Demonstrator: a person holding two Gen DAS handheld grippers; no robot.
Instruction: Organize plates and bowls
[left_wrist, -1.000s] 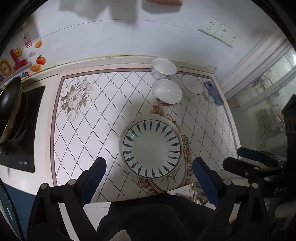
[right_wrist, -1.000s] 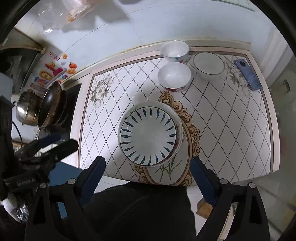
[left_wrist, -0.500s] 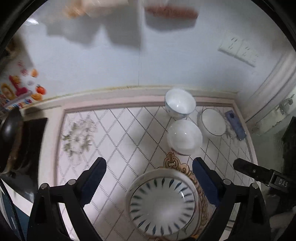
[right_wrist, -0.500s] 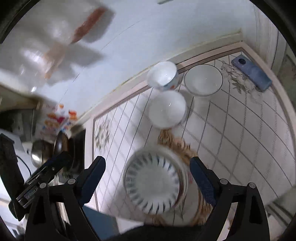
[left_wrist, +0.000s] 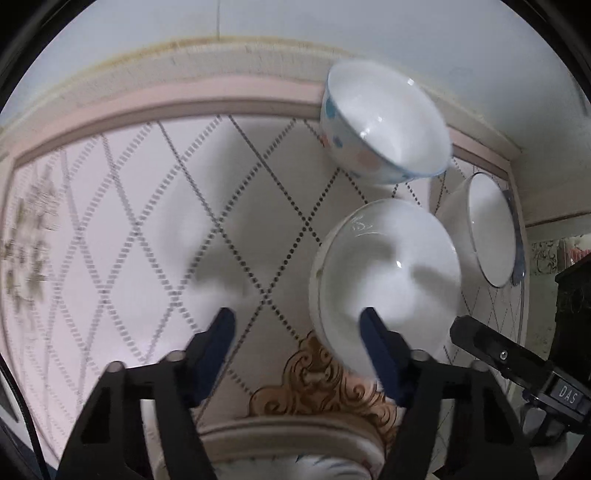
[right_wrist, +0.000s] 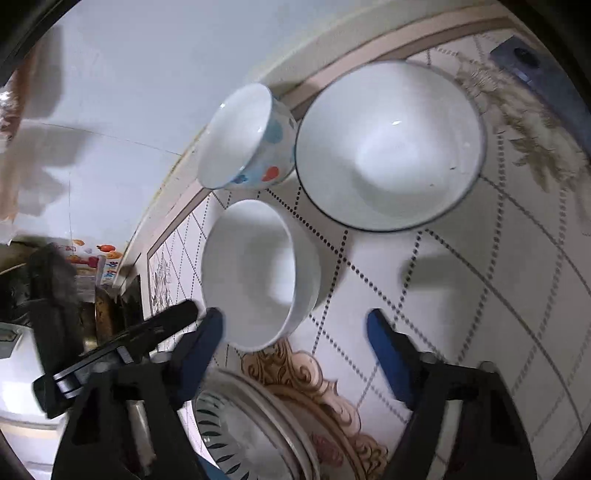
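left gripper (left_wrist: 297, 325): jaws wide, holding nothing, low over the counter (left_wrist: 147, 221)
right gripper (right_wrist: 295, 328): wide too, nothing in it
plain bowl (left_wrist: 384, 280): right at the left gripper's 1 o'clock
dotted bowl (right_wrist: 247, 140): 11 o'clock of right gripper, by the wall
rimmed bowl (right_wrist: 388, 144): 1 o'clock, beside dotted bowl
plate (right_wrist: 236, 424): 6 o'clock, near edge
phone (right_wrist: 546, 74): far 2 o'clock

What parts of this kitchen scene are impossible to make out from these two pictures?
- Patterned plate: mostly cut off by the bottom edge and hidden behind the gripper frames in both views.
- Phone: cut by the right wrist view's top corner; in the left wrist view it cannot be made out.
- Flower print on the counter: smeared by motion blur, left wrist view.
- Stove area: dark and crowded, right wrist view.
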